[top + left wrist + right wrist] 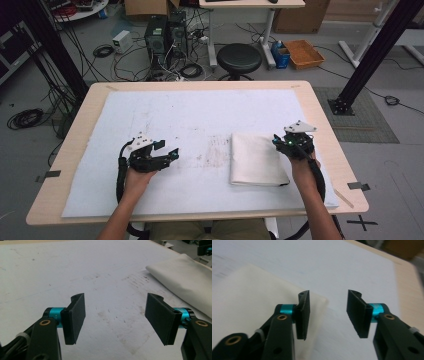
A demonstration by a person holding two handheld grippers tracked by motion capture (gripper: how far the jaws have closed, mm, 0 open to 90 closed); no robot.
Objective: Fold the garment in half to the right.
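Both forearms enter from the near table edge, one gripper per hand. Left gripper (172, 153) rests over the white mat (190, 115), well left of the folded cloth (256, 159); jaws spread wide, nothing between them, only stained mat (115, 315) beneath. Right gripper (328, 312) sits at the cloth's far right corner (262, 305); jaws parted, one finger (303, 315) over the cloth edge, the other over bare mat. Nothing pinched. The cloth lies flat, folded to a rectangle, right of centre on the mat, on the wooden table (320, 115).

Judgement on risks:
- Right jaws straddle the corner, so closing here may catch only the top layer, and the fold would peel open on lifting.
- Jaws closing too high above the mat would miss the fabric altogether.
- Pressing down too hard could snag the soft mat along with the cloth.
- With the left gripper far off and idle, a one-sided pull may drag or skew the whole cloth.
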